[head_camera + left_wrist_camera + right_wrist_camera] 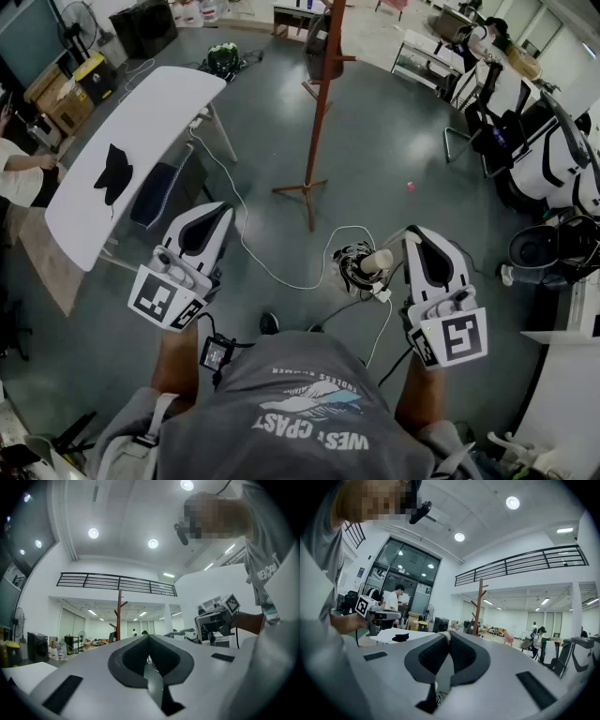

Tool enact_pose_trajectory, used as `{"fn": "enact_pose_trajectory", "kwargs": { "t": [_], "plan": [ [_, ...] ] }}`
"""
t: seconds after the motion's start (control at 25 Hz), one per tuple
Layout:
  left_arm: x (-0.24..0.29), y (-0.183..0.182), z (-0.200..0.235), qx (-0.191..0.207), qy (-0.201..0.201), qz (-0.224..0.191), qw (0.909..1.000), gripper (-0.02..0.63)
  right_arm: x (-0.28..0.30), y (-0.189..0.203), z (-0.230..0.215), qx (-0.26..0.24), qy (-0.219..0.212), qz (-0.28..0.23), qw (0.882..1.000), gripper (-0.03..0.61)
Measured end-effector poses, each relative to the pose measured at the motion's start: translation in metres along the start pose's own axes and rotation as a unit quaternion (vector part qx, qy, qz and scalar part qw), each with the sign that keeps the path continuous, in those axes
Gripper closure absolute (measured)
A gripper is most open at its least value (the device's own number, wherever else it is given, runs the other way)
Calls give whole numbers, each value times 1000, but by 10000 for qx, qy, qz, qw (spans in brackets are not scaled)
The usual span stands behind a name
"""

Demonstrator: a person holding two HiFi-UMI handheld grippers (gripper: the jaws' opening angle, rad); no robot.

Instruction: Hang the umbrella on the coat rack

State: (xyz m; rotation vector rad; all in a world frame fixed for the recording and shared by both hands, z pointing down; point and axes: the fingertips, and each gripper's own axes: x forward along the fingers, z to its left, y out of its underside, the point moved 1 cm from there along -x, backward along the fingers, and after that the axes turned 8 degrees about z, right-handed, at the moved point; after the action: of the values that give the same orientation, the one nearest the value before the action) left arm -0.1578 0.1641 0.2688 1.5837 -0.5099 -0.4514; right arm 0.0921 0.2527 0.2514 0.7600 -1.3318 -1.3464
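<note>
On the grey floor (394, 141) of a large hall, the head view shows one white table (159, 103) at the left. One black, limp thing lies on it, most likely the umbrella (112, 173), though it is too small to be sure. One brown wooden coat rack (319, 103) stands on the floor, well apart from the table. One white cable (248, 248) runs from the table side to one cable reel (358, 267), which lies just beside the right gripper (415, 239). The left gripper (214, 217) is held near the table edge. Both grippers point forward, and neither touches the umbrella.

In the left gripper view, the fingers (136, 660) are pressed together at the tips with nothing between them. Behind them are the coat rack (120, 616), one black railing (117, 581) along an upper level, and three big round lamps (153, 543) in the white ceiling. The right gripper (218, 620) is at the right side.

In the right gripper view, the fingers (461, 656) also meet at the tips and hold nothing. To the left, the table (382, 637) carries the umbrella (400, 638), with the left gripper (370, 613) in front of it. One person (393, 599) stands behind the table. The coat rack (478, 606) is farther back, under a railing (520, 564). Two round lamps (512, 502) are lit above.
</note>
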Motion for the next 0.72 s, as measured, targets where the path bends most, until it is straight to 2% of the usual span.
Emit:
{"fn": "enact_pose_trajectory", "kwargs": {
  "t": [0.44,0.72],
  "plan": [
    [-1,6,29,11,300,-39,9995,598,18,-4,11,14,328,45,9995,548],
    [8,9,37,-19,687,-113,9976,598,45,-7,15,-92,509,173,9985,548]
  ]
}}
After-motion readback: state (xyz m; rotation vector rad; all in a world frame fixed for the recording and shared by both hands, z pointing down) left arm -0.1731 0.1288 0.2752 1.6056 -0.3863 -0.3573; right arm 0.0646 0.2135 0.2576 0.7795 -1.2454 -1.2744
